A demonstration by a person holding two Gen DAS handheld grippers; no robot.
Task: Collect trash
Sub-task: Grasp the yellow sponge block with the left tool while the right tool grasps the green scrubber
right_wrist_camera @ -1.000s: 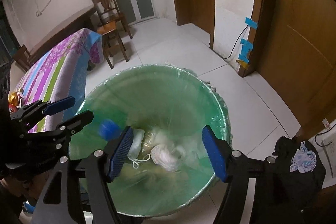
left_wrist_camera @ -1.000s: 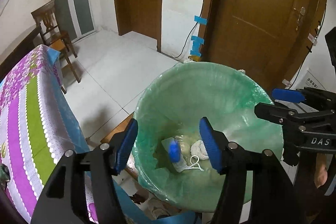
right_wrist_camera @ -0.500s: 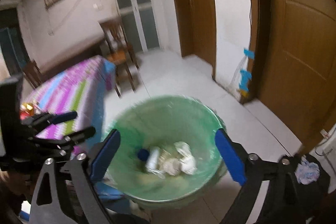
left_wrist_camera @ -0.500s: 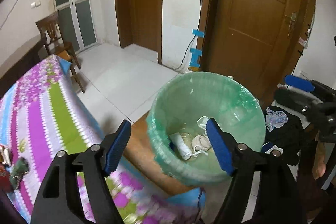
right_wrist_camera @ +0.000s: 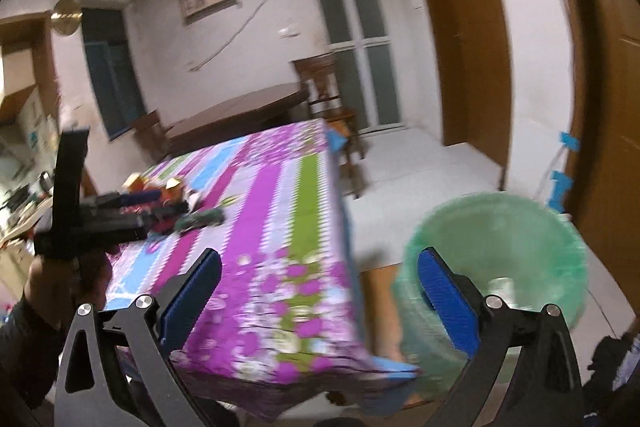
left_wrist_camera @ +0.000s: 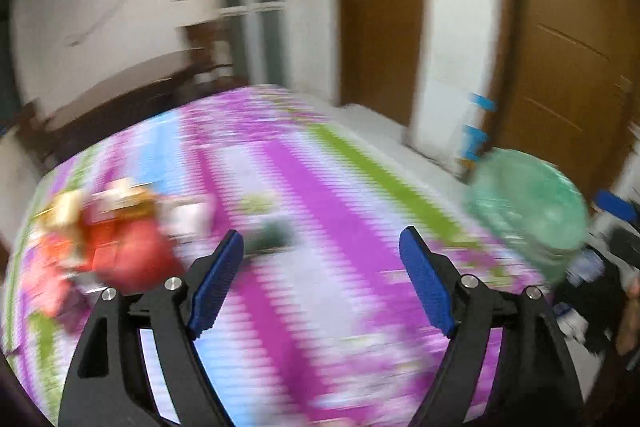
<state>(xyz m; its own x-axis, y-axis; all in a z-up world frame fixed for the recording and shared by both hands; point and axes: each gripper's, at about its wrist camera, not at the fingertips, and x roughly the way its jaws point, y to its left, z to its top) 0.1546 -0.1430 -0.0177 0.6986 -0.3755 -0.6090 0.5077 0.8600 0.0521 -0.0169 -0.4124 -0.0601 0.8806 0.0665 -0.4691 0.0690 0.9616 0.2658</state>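
Observation:
My left gripper (left_wrist_camera: 321, 277) is open and empty above the purple striped tablecloth (left_wrist_camera: 320, 195). A blurred heap of red and yellow trash (left_wrist_camera: 104, 231) and a dark green piece (left_wrist_camera: 270, 237) lie on the cloth to its left and just ahead. My right gripper (right_wrist_camera: 318, 301) is open and empty over the table's near corner. The green-lined bin (right_wrist_camera: 516, 263) stands on the floor to the right, also in the left wrist view (left_wrist_camera: 528, 207). The left gripper (right_wrist_camera: 132, 209) shows in the right wrist view over the trash (right_wrist_camera: 168, 193).
A striped cloth covers the table (right_wrist_camera: 280, 211). A wooden chair (right_wrist_camera: 328, 99) and a dark table (right_wrist_camera: 236, 115) stand behind it. Brown doors (left_wrist_camera: 568, 59) line the right wall. Dark clothing (left_wrist_camera: 600, 291) lies beside the bin.
Both grippers have swung left and up, away from above the bin toward the table. The view is motion-blurred. Both stay open and empty.

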